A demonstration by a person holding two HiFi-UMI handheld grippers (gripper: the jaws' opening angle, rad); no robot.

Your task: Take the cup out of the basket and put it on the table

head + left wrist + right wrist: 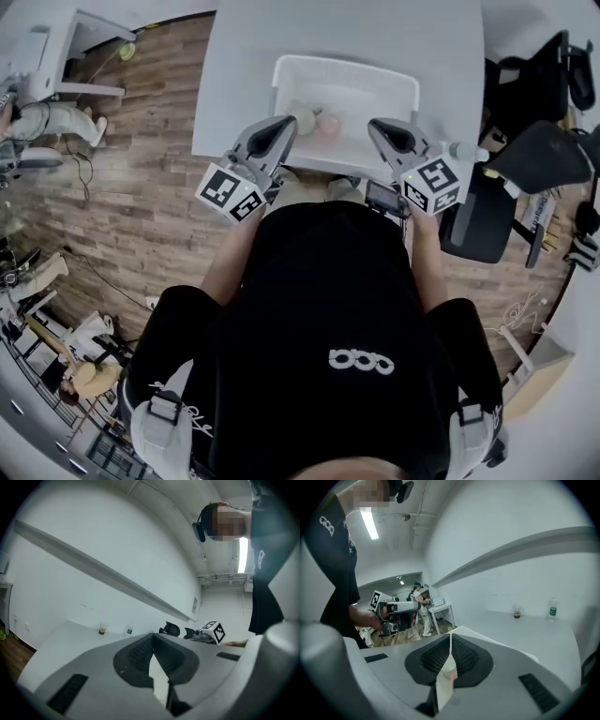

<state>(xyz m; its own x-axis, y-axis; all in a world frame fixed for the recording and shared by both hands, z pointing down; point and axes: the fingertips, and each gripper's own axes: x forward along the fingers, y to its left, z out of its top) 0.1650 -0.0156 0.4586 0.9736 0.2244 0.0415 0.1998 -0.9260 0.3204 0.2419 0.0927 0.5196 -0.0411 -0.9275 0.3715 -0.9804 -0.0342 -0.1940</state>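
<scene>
The fingers of the left gripper (286, 127) are pressed together, and those of the right gripper (378, 127) look closed too, both empty. Both hover at the near rim of the white plastic basket (281, 70) on the light grey counter (234, 75). The pale pink cup (328, 123) is inside. I think one gripper should spread its fingers first, then pinch the cup's wall.

Left gripper (154, 641) jaws together, apparently empty, facing white table (70, 634).
</scene>
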